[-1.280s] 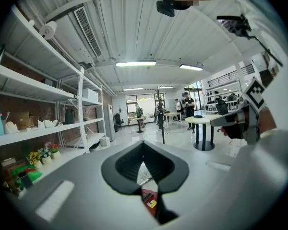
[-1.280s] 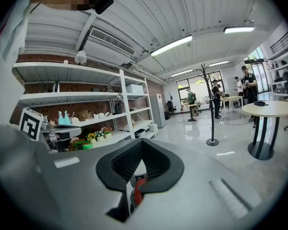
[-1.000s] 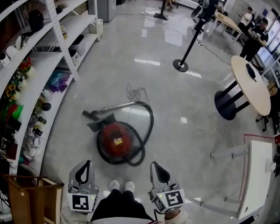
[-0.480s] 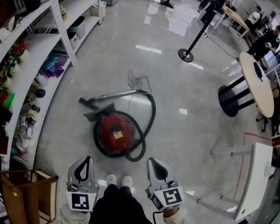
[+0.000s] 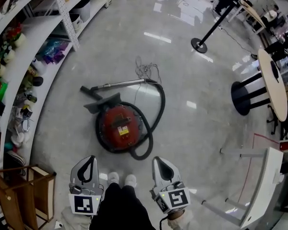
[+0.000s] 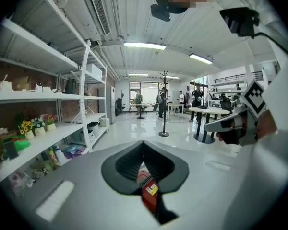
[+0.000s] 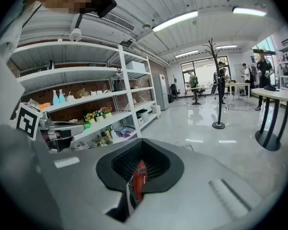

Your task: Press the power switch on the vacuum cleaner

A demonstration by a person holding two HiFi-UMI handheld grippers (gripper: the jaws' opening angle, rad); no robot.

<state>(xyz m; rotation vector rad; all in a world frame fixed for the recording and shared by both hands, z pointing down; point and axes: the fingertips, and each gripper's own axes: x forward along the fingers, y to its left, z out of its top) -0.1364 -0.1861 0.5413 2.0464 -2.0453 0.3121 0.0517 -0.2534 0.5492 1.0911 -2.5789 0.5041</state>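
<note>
Vacuum cleaner (image 5: 120,130): red, round, on floor just ahead of person's shoes (image 5: 122,178), hose looped round it. Left gripper (image 5: 90,159) and right gripper (image 5: 158,160) held low beside legs, aimed at it, well short; both jaws closed, empty. Shelving (image 5: 43,68) at left holds flowers, bottles. Wooden crate (image 5: 38,176) contents unclear.

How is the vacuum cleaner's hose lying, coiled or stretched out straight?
Coiled: the black hose curves in a loop around the red vacuum cleaner.
</note>
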